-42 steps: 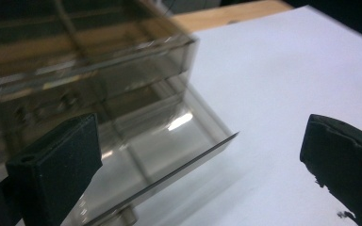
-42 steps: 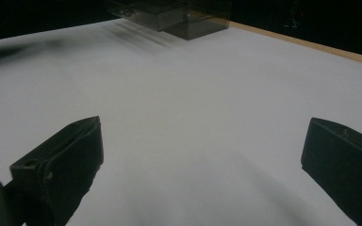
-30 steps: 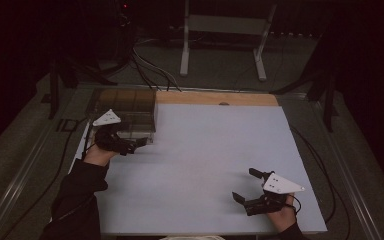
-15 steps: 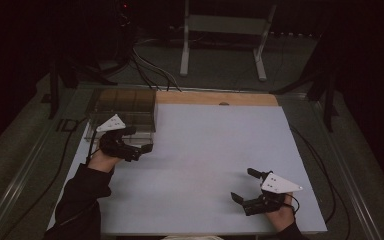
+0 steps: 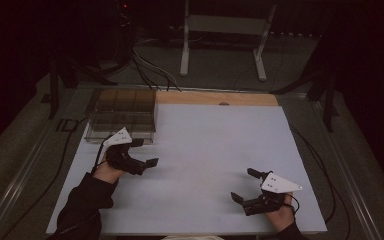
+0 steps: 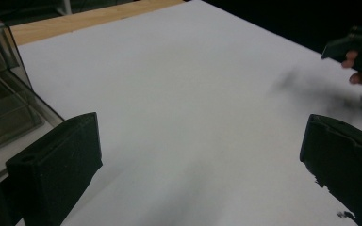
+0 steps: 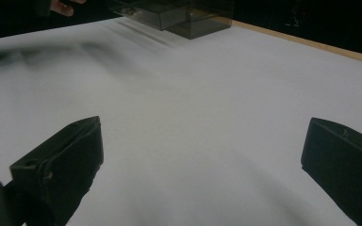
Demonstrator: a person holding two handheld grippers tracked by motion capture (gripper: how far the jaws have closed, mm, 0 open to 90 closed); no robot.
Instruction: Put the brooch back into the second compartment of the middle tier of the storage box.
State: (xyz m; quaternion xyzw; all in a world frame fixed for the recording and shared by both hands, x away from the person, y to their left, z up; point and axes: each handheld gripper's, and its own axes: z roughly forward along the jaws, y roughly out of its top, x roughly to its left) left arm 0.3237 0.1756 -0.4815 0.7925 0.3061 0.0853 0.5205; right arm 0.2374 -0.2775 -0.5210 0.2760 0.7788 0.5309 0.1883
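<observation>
Both grippers are held wide open and empty over the white desk (image 5: pixel 200 150): the left gripper (image 5: pixel 145 152) near the clear box (image 5: pixel 122 114), the right gripper (image 5: pixel 244 185) at near right.

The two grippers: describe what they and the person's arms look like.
Both the left claw and the right claw are black, with two blocky, flat-faced jaws and a pale grey three-cornered plate on top. A thin dark cable loops off each. The person's forearms wear dark long sleeves.

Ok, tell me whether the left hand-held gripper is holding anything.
No. In the left gripper view its jaws stand wide apart with only the bare white table between them; the left hand-held gripper is empty.
</observation>
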